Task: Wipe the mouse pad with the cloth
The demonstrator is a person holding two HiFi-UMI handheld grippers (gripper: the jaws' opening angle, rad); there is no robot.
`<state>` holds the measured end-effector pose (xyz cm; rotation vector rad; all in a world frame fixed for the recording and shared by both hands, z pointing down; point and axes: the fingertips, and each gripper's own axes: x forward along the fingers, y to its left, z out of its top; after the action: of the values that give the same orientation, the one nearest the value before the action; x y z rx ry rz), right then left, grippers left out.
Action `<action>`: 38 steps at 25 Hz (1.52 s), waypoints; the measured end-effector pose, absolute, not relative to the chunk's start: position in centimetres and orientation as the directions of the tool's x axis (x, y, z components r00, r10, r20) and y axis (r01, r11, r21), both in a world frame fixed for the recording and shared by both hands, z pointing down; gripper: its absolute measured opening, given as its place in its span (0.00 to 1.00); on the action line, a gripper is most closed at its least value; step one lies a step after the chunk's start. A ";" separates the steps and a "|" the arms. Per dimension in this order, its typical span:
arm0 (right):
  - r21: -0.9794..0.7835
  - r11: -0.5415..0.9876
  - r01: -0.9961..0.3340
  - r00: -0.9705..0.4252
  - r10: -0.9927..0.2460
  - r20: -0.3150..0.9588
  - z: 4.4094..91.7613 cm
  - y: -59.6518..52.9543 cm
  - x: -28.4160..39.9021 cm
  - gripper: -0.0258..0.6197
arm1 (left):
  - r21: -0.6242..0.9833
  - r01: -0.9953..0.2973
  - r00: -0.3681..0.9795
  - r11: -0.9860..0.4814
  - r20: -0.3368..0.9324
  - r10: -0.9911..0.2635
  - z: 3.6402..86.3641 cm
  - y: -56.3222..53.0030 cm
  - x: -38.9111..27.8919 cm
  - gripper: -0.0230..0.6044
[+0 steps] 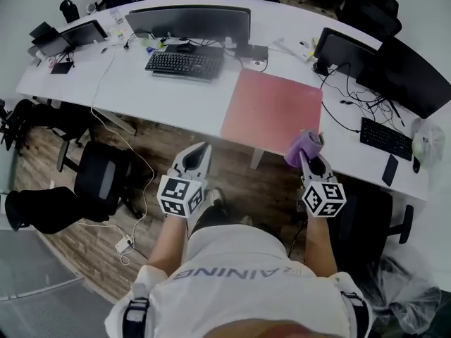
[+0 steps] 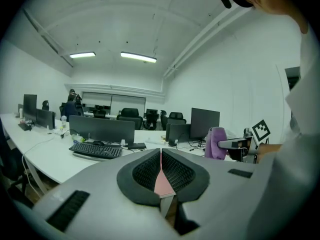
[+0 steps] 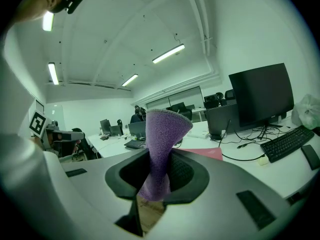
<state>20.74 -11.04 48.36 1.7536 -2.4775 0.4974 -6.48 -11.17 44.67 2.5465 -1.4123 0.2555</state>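
**Cloth [image 1: 304,146] clamped in right hand-held gripper [image 1: 312,159], at the near right corner of the mouse pad [image 1: 271,111]**

Clenched on the purple cloth in the right hand-held gripper: pinched low between the jaws, with the bunched top standing up past their tips. In the head view, held level with the near right corner of the pink mouse pad, the cloth overlapping that corner. In the right gripper view [image 3: 157,176], seen with the cloth [image 3: 162,134] upright in front and the mouse pad [image 3: 205,153] lying flat beyond and lower, so apart from it rather than pressed on it.

Flat on the white worktop [image 1: 190,101], that mouse pad, right of a black keyboard [image 1: 184,64] and a dark monitor [image 1: 190,21], its near edge along the worktop's front edge.

Held out over the wooden floor [image 1: 151,143], short of the worktop's front edge and left of the pad's near left corner: the left hand-held gripper [image 1: 201,150]. Pressed together at the tips, with nothing between the jaws. Through the narrow slit below them, only a strip of pink.
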 end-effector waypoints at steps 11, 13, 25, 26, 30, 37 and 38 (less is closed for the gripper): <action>-0.178 0.148 -0.973 -0.191 -0.947 0.258 48.4 -19.9 24.0 0.19 | 0.168 -0.754 0.657 -0.635 0.207 -0.725 44.6 -24.5 -3.5 0.09; -0.168 0.136 -0.976 -0.177 -0.947 0.267 48.1 -22.4 23.5 0.19 | 0.171 -0.746 0.666 -0.644 0.214 -0.715 44.8 -27.7 -3.9 0.09; -0.267 0.132 -0.955 -0.226 -0.905 0.360 51.5 -37.8 15.8 0.19 | 0.249 -0.735 0.677 -0.630 0.247 -0.693 48.0 -41.8 -10.0 0.09; -0.310 0.126 -0.942 -0.241 -0.898 0.367 52.1 -39.1 15.0 0.19 | 0.255 -0.737 0.676 -0.626 0.252 -0.693 48.3 -42.4 -10.6 0.09; -0.369 0.138 -0.919 -0.297 -0.858 0.420 54.8 -43.7 11.0 0.19 | 0.276 -0.751 0.659 -0.599 0.283 -0.697 50.1 -44.1 -13.3 0.09; -0.418 0.244 -0.875 -0.454 -0.713 0.535 61.9 -49.8 2.0 0.19 | 0.308 -0.793 0.608 -0.525 0.344 -0.716 53.0 -44.9 -16.8 0.09; -0.421 0.251 -0.872 -0.467 -0.688 0.555 63.2 -50.7 0.9 0.19 | 0.310 -0.800 0.599 -0.514 0.353 -0.719 53.4 -44.8 -17.2 0.09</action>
<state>0.91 -50.71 63.18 1.4523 -2.2672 1.0257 -17.21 -44.85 53.35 2.3871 -1.2102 0.2487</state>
